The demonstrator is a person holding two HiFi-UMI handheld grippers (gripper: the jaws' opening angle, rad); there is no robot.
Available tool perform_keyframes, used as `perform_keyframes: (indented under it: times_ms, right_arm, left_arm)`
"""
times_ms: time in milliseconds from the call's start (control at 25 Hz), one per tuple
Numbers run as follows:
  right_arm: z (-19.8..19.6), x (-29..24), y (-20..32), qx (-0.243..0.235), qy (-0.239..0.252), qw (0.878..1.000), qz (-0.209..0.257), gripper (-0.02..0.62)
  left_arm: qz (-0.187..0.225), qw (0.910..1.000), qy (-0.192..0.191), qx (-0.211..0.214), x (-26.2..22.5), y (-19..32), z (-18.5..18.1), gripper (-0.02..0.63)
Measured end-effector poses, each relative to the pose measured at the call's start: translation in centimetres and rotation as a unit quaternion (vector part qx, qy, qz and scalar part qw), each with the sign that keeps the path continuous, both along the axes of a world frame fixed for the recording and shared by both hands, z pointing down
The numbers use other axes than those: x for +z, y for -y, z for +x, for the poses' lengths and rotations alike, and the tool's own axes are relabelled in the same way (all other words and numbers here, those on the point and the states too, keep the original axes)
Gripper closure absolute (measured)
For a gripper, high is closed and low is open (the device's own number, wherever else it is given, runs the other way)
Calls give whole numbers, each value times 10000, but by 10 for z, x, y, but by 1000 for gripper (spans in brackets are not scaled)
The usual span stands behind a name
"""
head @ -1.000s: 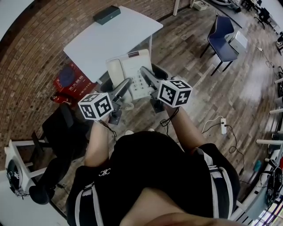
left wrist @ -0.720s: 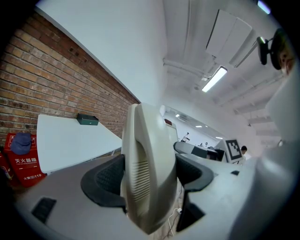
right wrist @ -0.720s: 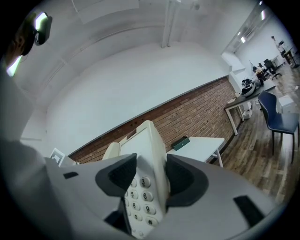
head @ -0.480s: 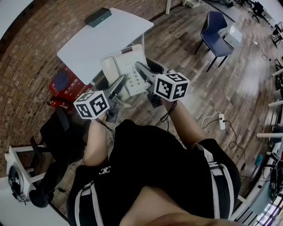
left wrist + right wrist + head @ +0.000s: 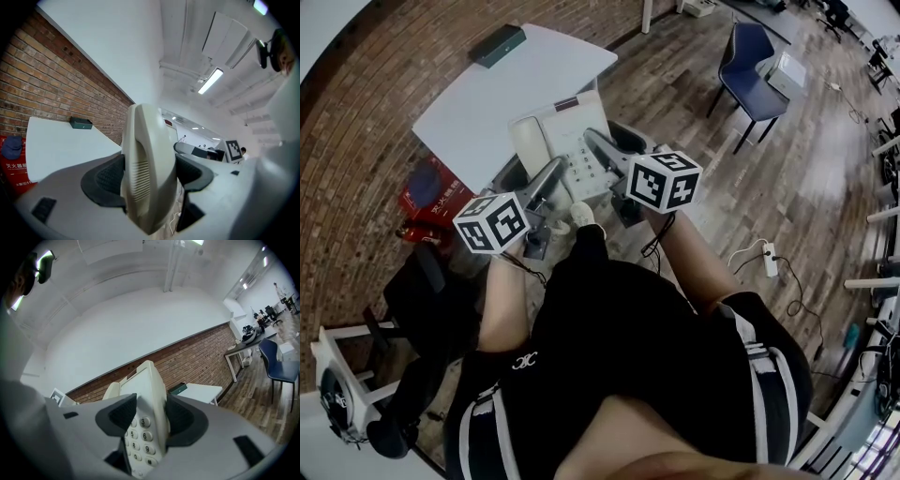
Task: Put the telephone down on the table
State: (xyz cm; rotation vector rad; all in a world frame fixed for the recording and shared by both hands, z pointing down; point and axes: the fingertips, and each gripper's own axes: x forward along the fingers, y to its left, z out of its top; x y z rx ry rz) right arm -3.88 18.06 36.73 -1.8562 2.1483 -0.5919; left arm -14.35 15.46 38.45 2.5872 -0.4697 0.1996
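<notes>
A cream desk telephone [image 5: 558,148] with a keypad and handset is held in the air between both grippers, over the near edge of the white table [image 5: 487,94]. My left gripper [image 5: 551,184] is shut on its handset side [image 5: 147,173]. My right gripper [image 5: 602,150] is shut on the keypad side [image 5: 147,427]. The phone tilts with its top toward the table. The table appears past the jaws in the left gripper view [image 5: 61,145] and in the right gripper view [image 5: 201,392].
A dark green box [image 5: 498,45] lies at the table's far end. A red carton [image 5: 436,192] sits on the floor left of the table by the brick wall. A blue chair [image 5: 750,61] stands far right. A power strip [image 5: 772,260] lies on the wooden floor.
Both grippers and the telephone have shifted slightly left and forward toward the table. The grip on the phone is unchanged. A foot now shows below the phone.
</notes>
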Motion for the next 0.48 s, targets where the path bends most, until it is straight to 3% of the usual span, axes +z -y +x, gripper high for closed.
perform_keyframes:
  times_ms: [480]
  right_arm:
    - [49, 19, 82, 6, -83, 9999, -71, 411]
  left_arm:
    - [-90, 9999, -64, 36, 22, 82, 50, 264]
